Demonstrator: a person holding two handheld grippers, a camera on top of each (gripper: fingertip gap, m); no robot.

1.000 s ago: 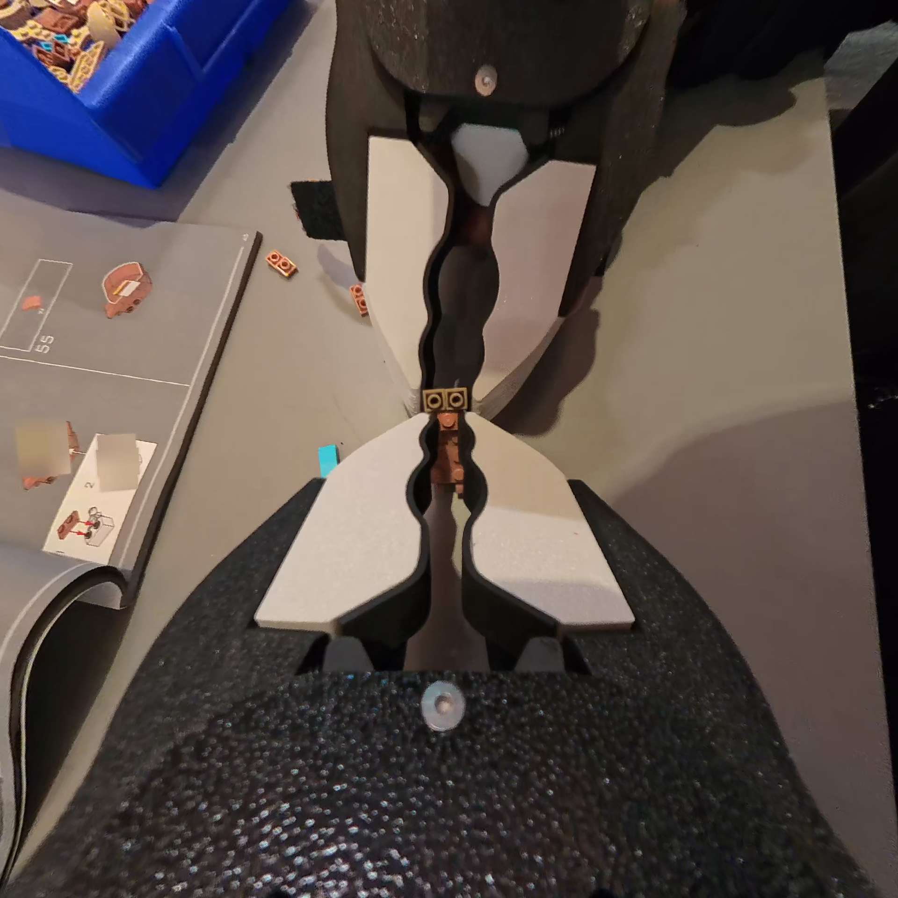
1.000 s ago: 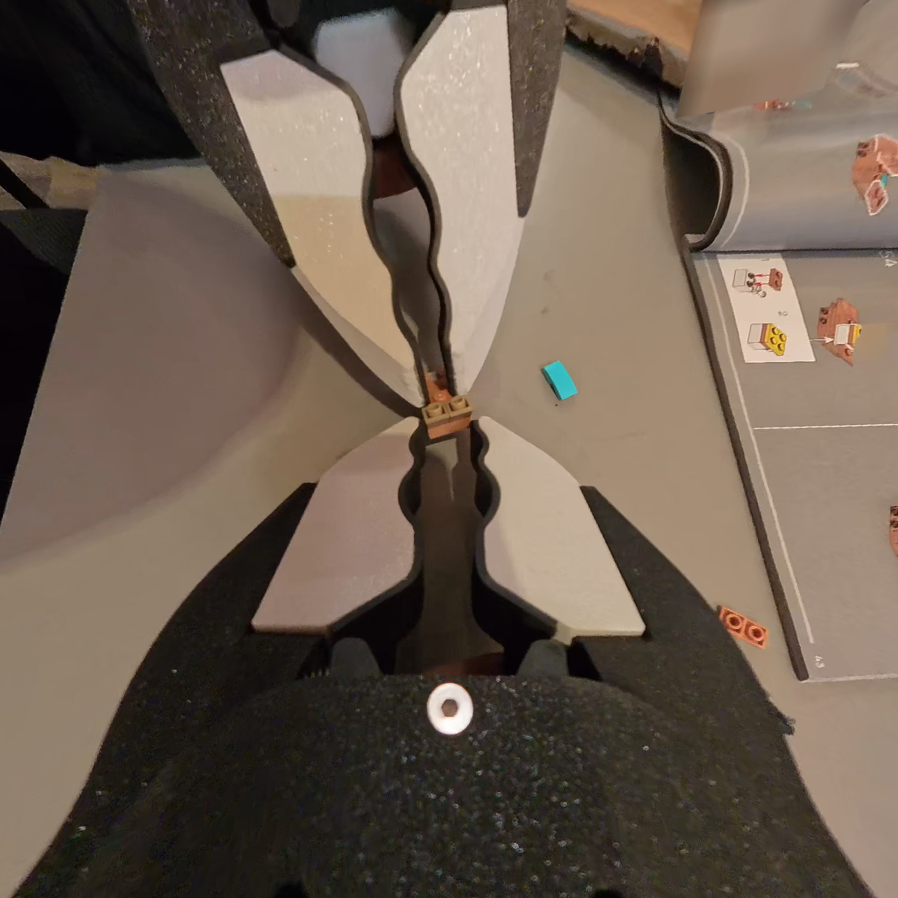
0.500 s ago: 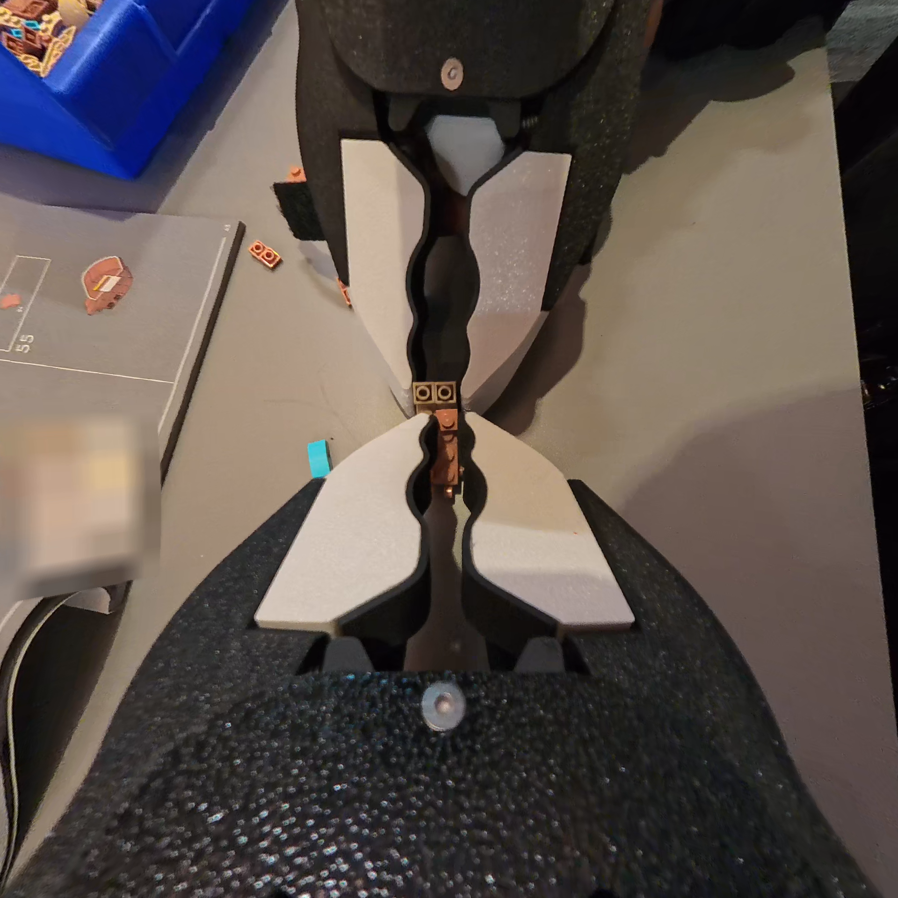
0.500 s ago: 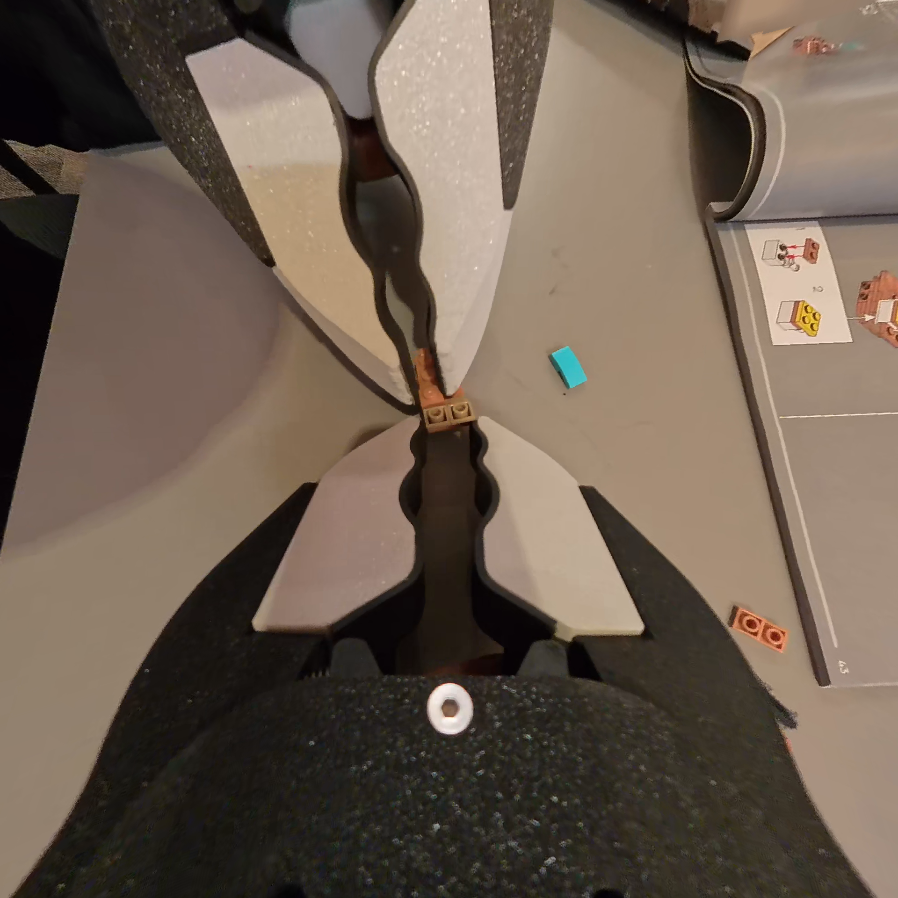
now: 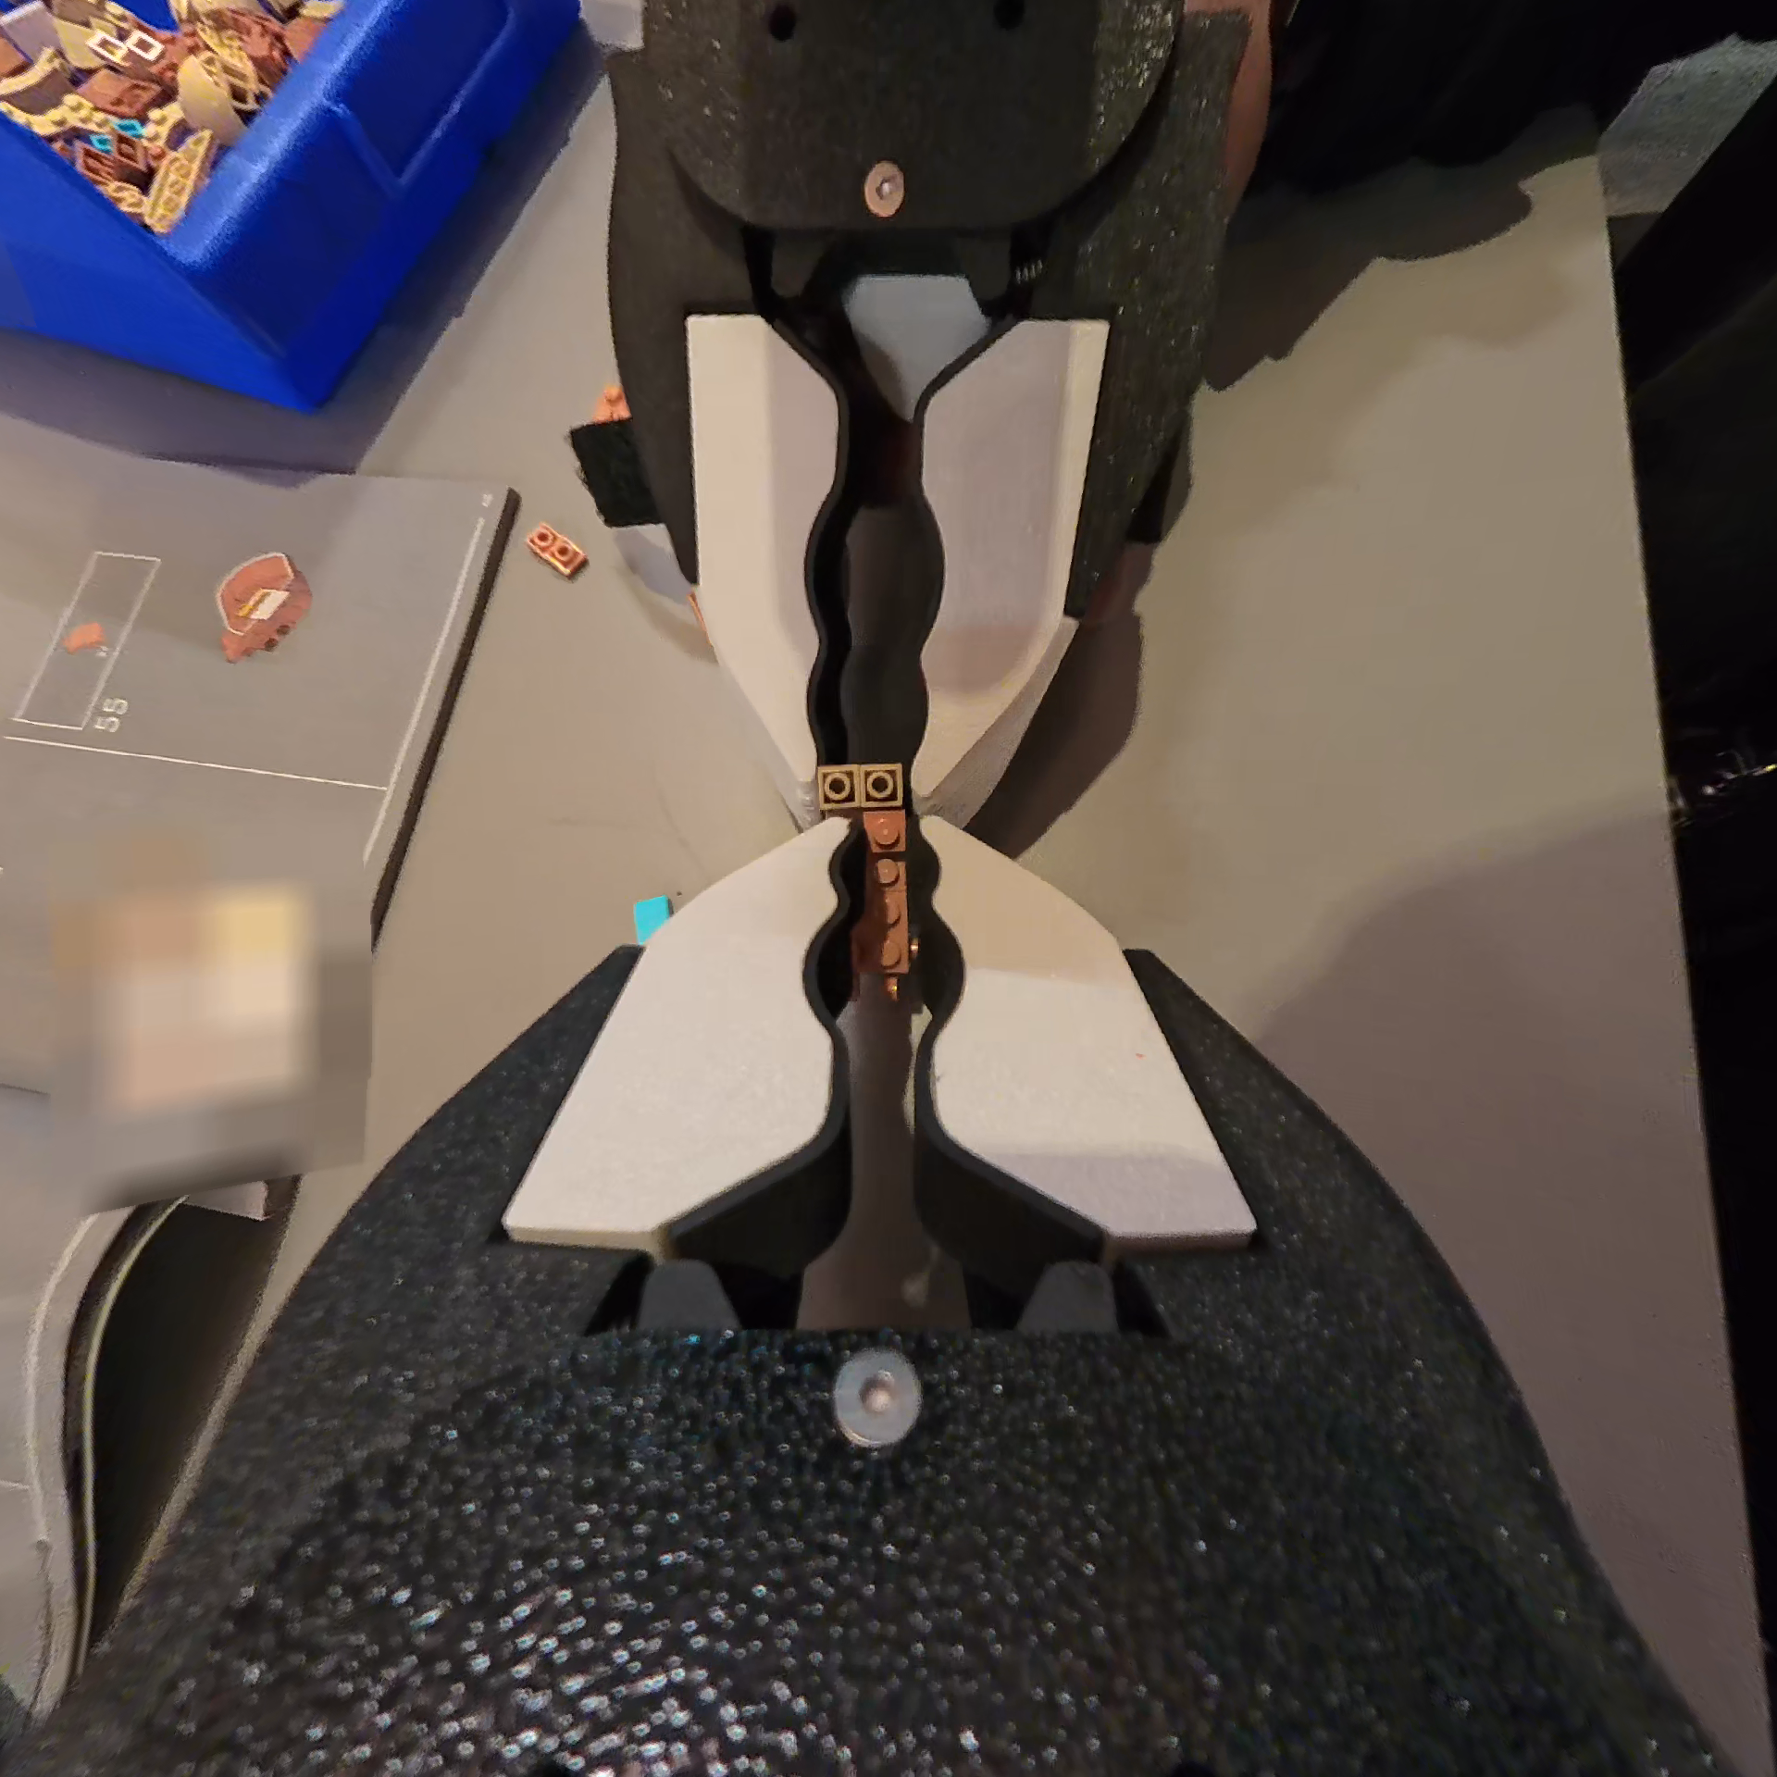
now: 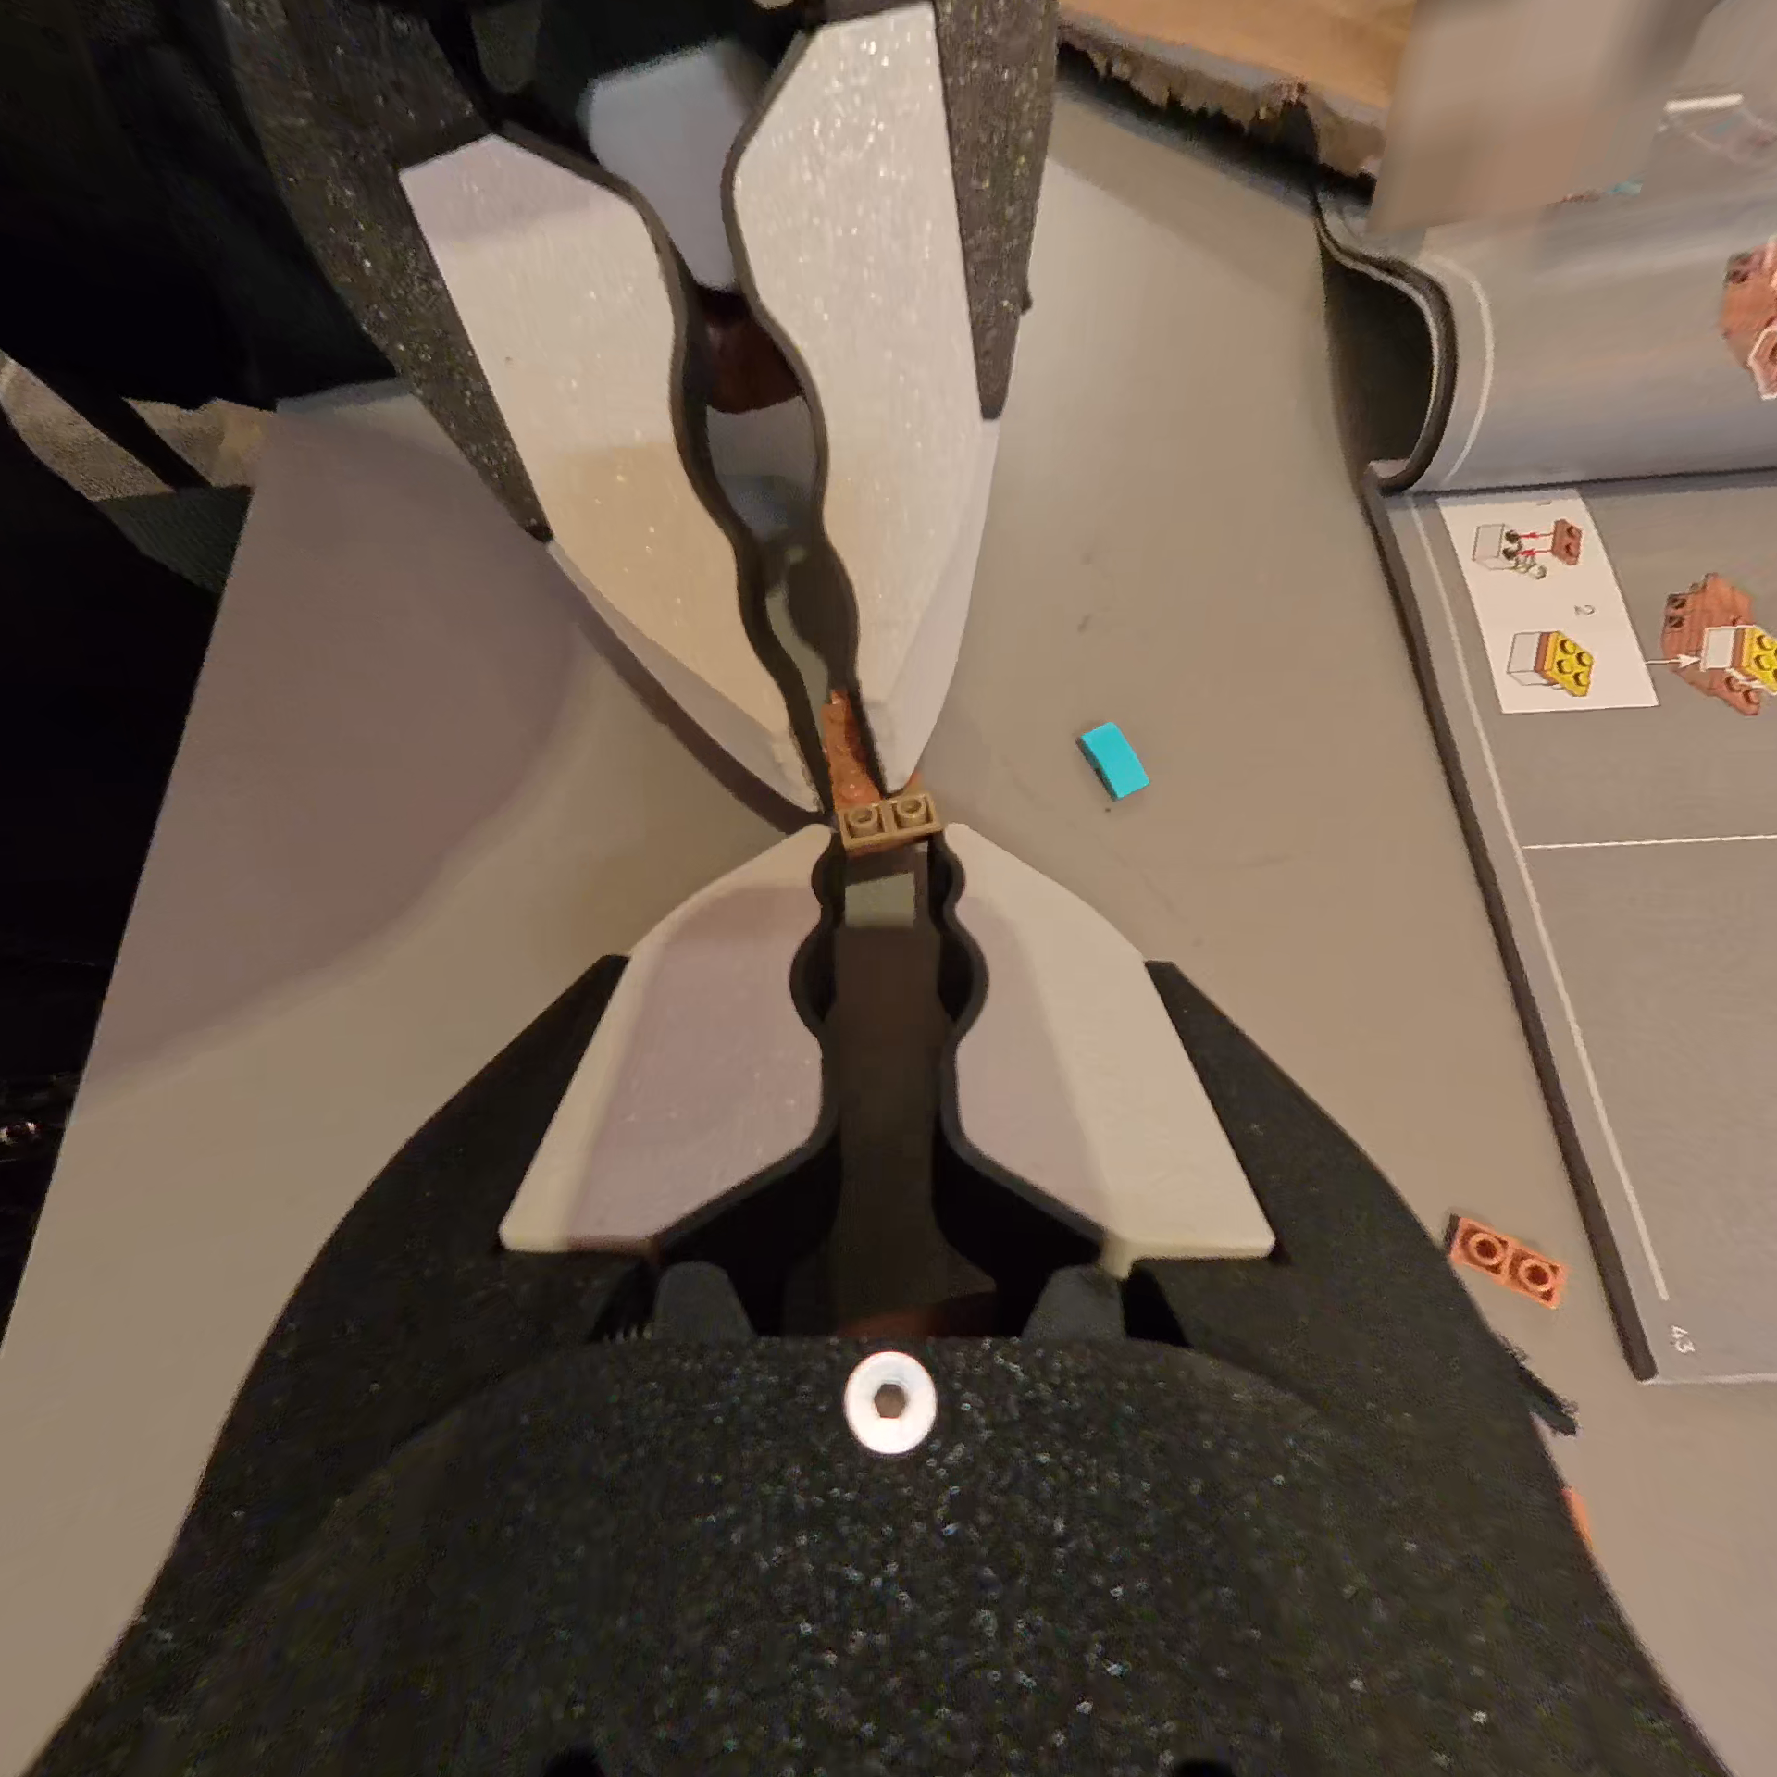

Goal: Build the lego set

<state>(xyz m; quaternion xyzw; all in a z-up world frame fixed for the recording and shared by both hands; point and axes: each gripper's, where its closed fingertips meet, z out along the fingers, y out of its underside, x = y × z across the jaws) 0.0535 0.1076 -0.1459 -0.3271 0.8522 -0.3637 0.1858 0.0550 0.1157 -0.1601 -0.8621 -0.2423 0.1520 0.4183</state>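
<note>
The tan two-stud plate, above the table, is clamped by the right hand-held gripper. Facing it tip to tip, the left hand-held gripper grips a brown studded piece, seemingly touching the plate. An open instruction booklet lies alongside.

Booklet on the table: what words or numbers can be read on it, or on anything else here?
Instruction booklet: small printed numbers beside its step diagrams and at a page corner; I won't quote them.
Blue bin and its bricks: no writing visible.
</note>
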